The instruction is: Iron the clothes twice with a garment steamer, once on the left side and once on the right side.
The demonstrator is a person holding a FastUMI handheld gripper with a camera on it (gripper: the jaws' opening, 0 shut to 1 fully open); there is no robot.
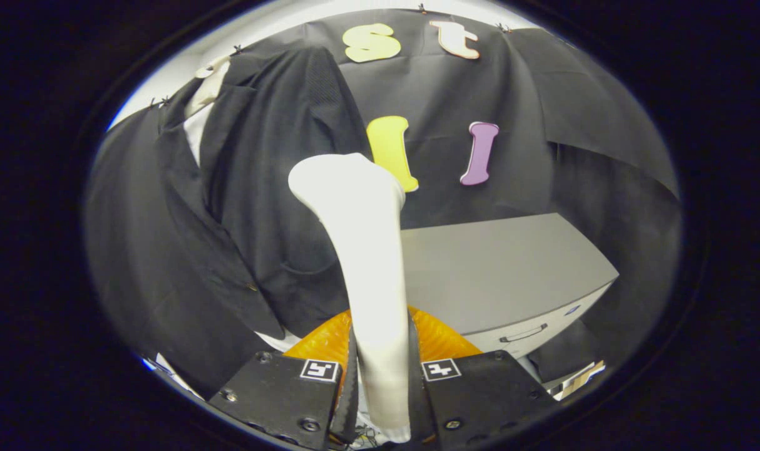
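Steamer (361, 250) — smooth, white, flared head — stands upright, clamped in the tongs (383, 388), leaning toward the dark jacket (261, 207) at left.

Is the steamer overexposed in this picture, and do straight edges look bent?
Gripper view: the steamer, clamped by the gripper, is washed out, with little surface detail; the cabinet edges curve from fisheye distortion; the jacket is dark, its folds faint.
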